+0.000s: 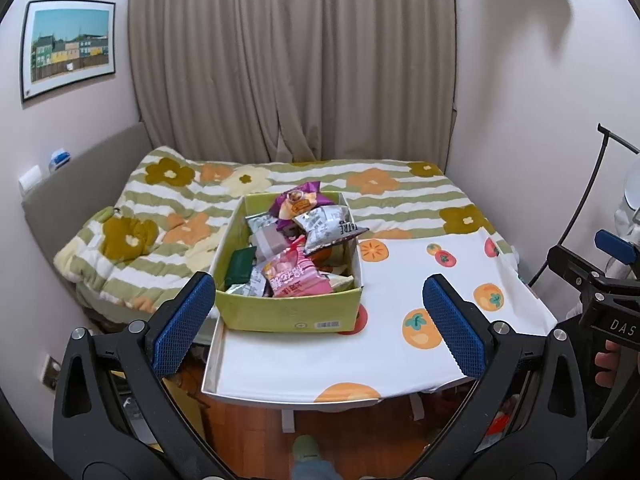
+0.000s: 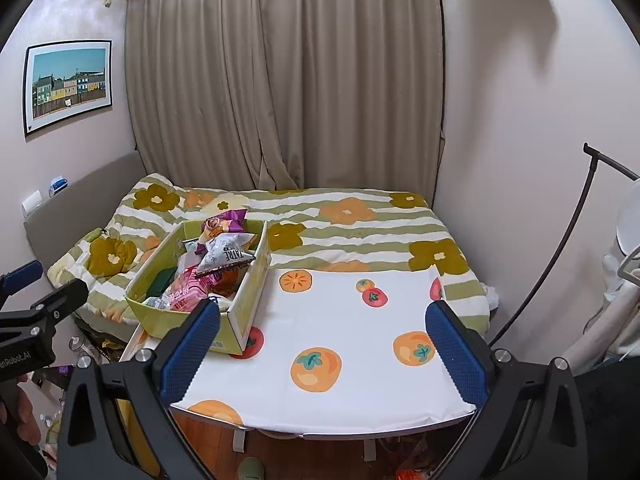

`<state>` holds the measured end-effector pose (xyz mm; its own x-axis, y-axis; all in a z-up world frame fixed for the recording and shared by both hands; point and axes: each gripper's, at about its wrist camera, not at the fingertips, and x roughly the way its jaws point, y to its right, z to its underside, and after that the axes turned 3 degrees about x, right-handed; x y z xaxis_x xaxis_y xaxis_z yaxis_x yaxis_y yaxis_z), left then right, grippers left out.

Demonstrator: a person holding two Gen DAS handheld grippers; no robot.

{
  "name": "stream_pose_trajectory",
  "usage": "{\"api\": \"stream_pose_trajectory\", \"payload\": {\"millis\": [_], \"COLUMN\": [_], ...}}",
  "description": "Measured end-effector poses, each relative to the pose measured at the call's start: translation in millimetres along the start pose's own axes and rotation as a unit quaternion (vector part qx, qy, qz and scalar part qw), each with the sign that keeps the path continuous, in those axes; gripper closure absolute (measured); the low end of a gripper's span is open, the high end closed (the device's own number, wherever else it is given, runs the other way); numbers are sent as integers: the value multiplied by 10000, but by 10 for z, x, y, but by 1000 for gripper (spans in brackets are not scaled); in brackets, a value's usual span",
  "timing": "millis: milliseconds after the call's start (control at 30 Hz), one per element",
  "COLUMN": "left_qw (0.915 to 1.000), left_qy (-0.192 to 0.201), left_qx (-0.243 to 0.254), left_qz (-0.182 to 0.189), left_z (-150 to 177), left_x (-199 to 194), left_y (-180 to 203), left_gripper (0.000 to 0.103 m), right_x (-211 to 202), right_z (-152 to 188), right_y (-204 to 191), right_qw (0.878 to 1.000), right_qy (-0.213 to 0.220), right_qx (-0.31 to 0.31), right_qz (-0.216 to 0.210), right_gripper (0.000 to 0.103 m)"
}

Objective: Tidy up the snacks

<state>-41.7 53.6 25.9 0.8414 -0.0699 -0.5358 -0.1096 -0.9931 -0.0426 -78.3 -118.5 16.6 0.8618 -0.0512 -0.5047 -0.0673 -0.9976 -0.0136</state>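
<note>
From the left wrist, the left gripper (image 1: 318, 312) stands spread wide with nothing between its two blue pads (image 1: 184, 324). One green box (image 1: 288, 316) sits at the table's (image 1: 304, 368) left edge, heaped with snack packets; about seven show, among them one purple packet (image 1: 300, 200) at the box's far end and one pink packet (image 1: 298, 276) near its front wall. Right of the box, the right gripper's body is held by a hand (image 1: 608, 364).

From the right wrist, the right gripper (image 2: 322, 344) is likewise wide apart and empty, right of the same box (image 2: 180, 320). One framed picture (image 2: 68, 84) hangs above-left of it.
</note>
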Motion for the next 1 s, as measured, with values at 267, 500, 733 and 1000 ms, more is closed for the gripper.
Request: {"api": "stream_pose_trajectory", "payload": {"millis": [267,500,733,1000], "left_qw": [10000,10000,10000,10000], "left_qy": [-3,10,-27,-52], "left_qx": [1,-2,13,46], "left_qz": [-13,-25,12,44], "left_z": [5,6,-9,-26], "left_x": [-4,-7,13,37], "left_y": [-3,-1,-6,18], "left_gripper": [0,0,0,0], "right_x": [-14,-7,-5,30], "right_z": [2,-10,-16,-22], "right_y": [-19,-26,-35,-45], "right_qw": [10000,10000,10000,10000], "right_qy": [39,33,25,-50], "right_qx": [37,42,51,41], "right_qz": [4,-13,28,66], "right_gripper": [1,1,1,1]}}
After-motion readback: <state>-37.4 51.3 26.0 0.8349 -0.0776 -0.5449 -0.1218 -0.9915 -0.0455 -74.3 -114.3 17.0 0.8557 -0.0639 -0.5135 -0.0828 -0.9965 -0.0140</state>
